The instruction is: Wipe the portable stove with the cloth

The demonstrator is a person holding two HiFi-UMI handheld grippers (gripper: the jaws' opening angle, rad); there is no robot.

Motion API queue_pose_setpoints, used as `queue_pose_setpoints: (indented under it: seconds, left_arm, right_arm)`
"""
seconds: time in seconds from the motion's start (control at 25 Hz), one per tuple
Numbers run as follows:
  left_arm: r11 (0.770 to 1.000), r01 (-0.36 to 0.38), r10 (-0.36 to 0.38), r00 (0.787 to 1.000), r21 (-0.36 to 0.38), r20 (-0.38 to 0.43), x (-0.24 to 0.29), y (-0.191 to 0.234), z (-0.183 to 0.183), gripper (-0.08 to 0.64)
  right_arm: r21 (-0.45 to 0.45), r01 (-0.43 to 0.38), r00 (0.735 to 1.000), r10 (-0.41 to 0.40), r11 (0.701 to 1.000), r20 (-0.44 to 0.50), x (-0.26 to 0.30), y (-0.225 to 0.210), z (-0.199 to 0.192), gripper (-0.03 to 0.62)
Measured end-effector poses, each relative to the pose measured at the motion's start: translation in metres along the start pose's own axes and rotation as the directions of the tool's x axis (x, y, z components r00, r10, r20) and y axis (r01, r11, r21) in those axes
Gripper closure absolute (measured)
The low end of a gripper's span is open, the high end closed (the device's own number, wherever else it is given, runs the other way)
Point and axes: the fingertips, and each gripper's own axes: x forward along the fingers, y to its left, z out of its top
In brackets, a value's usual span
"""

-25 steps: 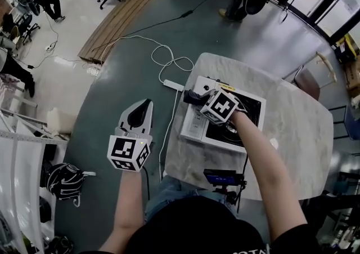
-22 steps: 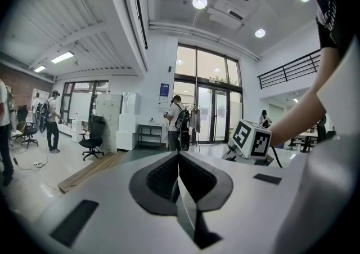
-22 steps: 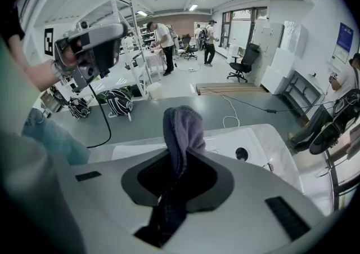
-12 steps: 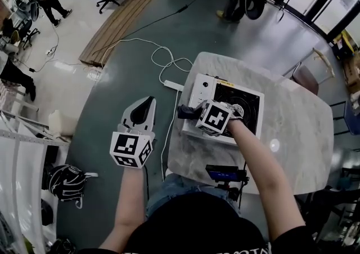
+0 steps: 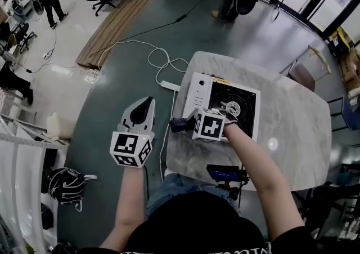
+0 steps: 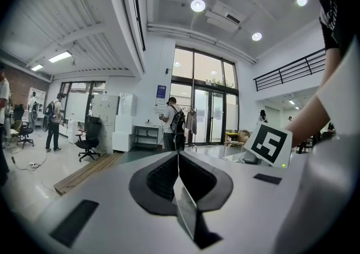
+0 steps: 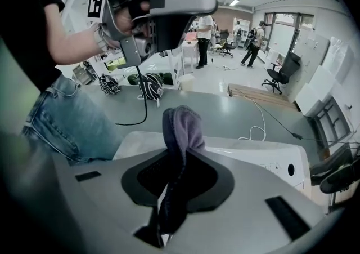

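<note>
The portable stove [image 5: 200,90] sits on the pale counter [image 5: 292,134] near its left edge. It has a white body with a control panel on its left side and a black top with a round burner in the middle. The right gripper [image 5: 187,124] points left at the stove's near left corner, its jaws pinching the cloth [image 5: 178,125]. In the right gripper view the cloth [image 7: 181,128] is a dark grey-purple terry fabric, folded over and rising from between the jaws as a rounded bunch, with the stove's white side just beyond it. The left gripper [image 5: 145,106] is held off the counter's left side above the floor, its jaws pressed together on nothing.
</note>
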Motion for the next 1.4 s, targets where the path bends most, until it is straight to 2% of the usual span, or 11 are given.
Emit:
queue_pose_setpoints:
  seconds: [0.2, 0.32, 0.44, 0.64, 0.76, 0.96, 1.4]
  left_arm:
    - [1.0, 0.01, -0.01, 1.0, 0.003, -0.001, 0.003, -0.005, -0.002, 0.545]
    - [1.0, 0.004, -0.003, 1.0, 0.007, -0.005, 0.003, -0.005, 0.0, 0.545]
    - [1.0, -0.006, 0.006, 1.0, 0.006, -0.009, 0.004, -0.005, 0.0, 0.545]
    - [1.0, -0.018, 0.019, 0.999, 0.016, -0.033, 0.005, -0.005, -0.005, 0.545]
    - [0.999, -0.027, 0.028, 0.998, 0.022, -0.052, 0.004, -0.004, -0.008, 0.545]
    - [0.999, -0.052, 0.051, 0.996, -0.01, -0.075, 0.003, -0.003, -0.016, 0.545]
    - [0.999, -0.051, 0.049, 0.987, -0.012, -0.151, 0.015, -0.005, -0.031, 0.545]
  right_arm:
    - [-0.011, 0.031, 0.999, -0.03, 0.999, 0.025, -0.002, -0.003, 0.004, 0.515]
    - [0.102, 0.071, 0.99, -0.082, 0.992, 0.115, -0.024, -0.023, 0.015, 0.516]
    - [0.229, 0.068, 0.967, -0.12, 0.971, 0.224, -0.059, -0.05, 0.02, 0.515]
    - [0.329, 0.102, 0.945, -0.194, 0.939, 0.262, -0.115, -0.098, 0.004, 0.515]
    - [0.355, 0.113, 0.948, -0.208, 0.928, 0.241, -0.136, -0.122, -0.013, 0.515]
    - [0.368, 0.129, 0.968, -0.197, 0.921, 0.153, -0.149, -0.16, -0.048, 0.515]
    - [0.339, 0.102, 0.994, -0.109, 0.935, 0.001, -0.104, -0.209, -0.081, 0.515]
